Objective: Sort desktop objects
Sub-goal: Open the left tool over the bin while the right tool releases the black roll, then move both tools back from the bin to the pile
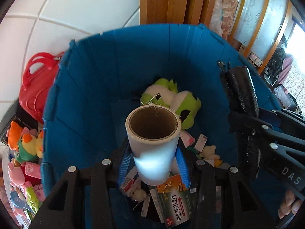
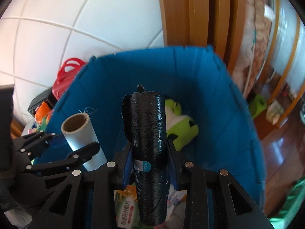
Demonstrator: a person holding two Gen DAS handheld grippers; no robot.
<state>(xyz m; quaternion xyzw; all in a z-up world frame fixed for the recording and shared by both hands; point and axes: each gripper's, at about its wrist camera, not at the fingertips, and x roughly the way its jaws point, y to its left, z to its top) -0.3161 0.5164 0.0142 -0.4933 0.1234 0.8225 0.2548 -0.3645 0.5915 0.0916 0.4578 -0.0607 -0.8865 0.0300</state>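
White tiled wall point(image 2: 57, 28), wood-floored room point(image 2: 282, 152) — blue bin point(image 1: 91, 95) below

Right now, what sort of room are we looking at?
Probably a lived-in home: white floor tiles, a wooden door frame, and a blue bin holding a green plush toy and medicine boxes.

A white roll point(image 1: 154, 143) with a brown cardboard core and a black roll of bin bags point(image 2: 148, 152) are held upright, side by side, above a deep blue bin point(image 1: 91, 87) holding plush toys and small boxes.
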